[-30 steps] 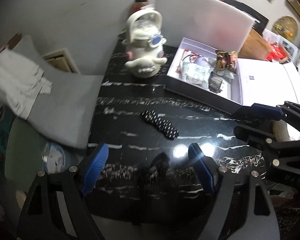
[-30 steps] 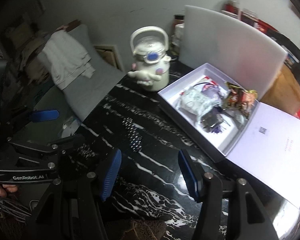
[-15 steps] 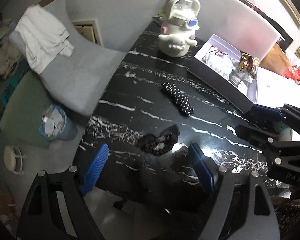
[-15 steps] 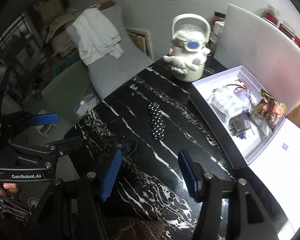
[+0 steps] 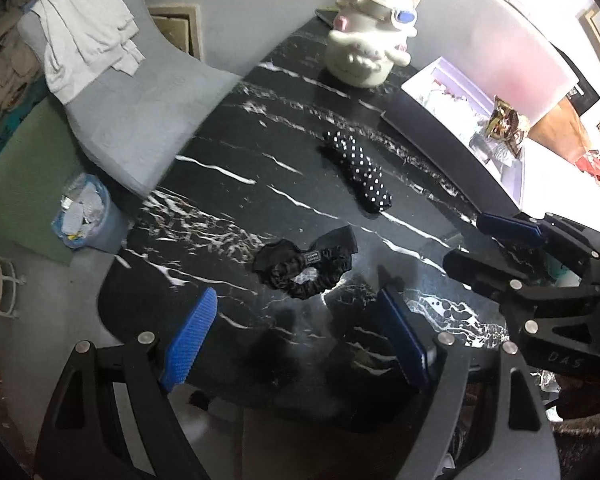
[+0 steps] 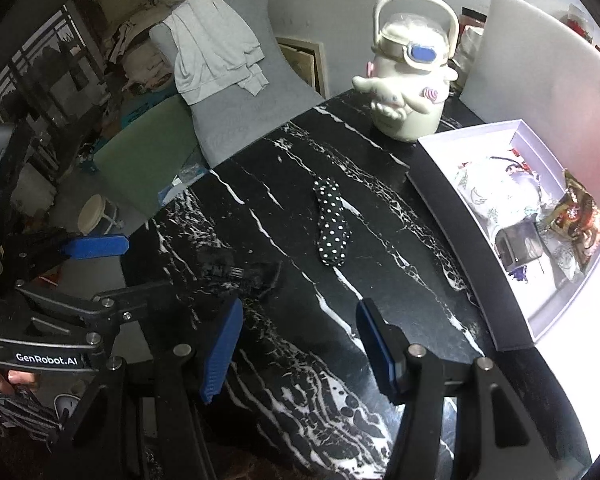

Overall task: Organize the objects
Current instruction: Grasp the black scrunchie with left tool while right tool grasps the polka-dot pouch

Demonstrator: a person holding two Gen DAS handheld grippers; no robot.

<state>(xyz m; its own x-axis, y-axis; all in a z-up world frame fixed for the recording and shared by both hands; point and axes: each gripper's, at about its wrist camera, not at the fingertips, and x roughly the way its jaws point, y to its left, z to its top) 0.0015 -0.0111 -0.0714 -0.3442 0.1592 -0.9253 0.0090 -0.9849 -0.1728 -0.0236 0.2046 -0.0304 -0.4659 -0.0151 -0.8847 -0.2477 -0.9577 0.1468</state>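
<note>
On the table (image 5: 228, 152), well short of the part-filled box (image 6: 452, 216), scrunchie (image 5: 306, 266) and dotted band (image 5: 358, 170) left loose, likely unsorted, both grippers (image 5: 296, 336) (image 6: 298, 344) wide open, empty.

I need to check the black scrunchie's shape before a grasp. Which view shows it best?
The left wrist view: the black scrunchie lies unobstructed on the table, label visible. In the right wrist view it is dark, blurred and partly behind the left tongs.

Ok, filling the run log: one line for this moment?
left tool: open, empty | right tool: open, empty | black scrunchie, polka-dot hair tie: on table | box: open
</note>
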